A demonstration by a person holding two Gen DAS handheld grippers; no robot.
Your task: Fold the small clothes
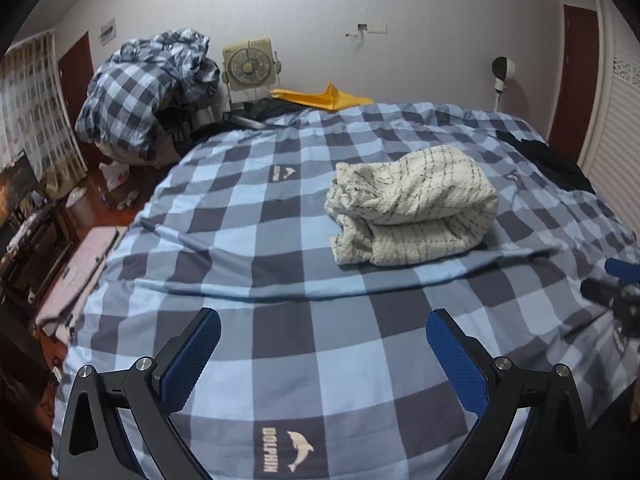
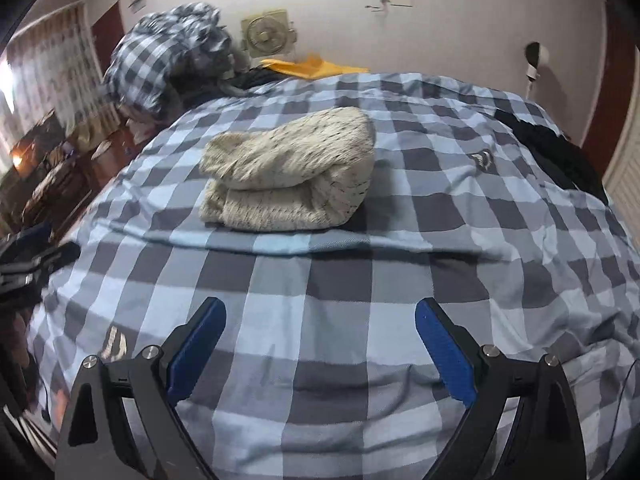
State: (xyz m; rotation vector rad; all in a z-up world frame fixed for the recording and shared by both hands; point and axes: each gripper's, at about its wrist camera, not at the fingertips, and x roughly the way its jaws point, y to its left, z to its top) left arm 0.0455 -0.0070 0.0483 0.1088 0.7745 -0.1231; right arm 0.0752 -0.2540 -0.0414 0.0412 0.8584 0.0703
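Grippers first: your left gripper [image 1: 323, 354] is spread wide and holds nothing, and your right gripper [image 2: 320, 346] is likewise spread and empty. Both hover over the near part of the checked bed cover [image 1: 280, 320], well clear of any cloth. In the left wrist view the right gripper's tip shows at the right edge; in the right wrist view the left gripper shows at the left edge, so the two sit side by side, apart.

Ahead of both lies the cream knitted garment [image 1: 412, 204], resting on the cover near the middle of the bed, with a raised crease of the cover running across between it and you. It appears folded over itself into a thick bundle of at least two layers. Its long axis runs left to right across your line of approach. The rounded fold faces right; the looser, ragged ends face left.

From the left gripper the bundle lies forward and to the right; from the right gripper [image 2: 288, 172] forward and slightly left. Judge the right gripper the better centred on it; which is nearer cannot be told. The fold looks largely complete, so the next move probably calls for tidying the loose left end or setting the bundle aside.

No container appears on the bed. A dark garment [image 2: 552, 152] lies at the far right edge.
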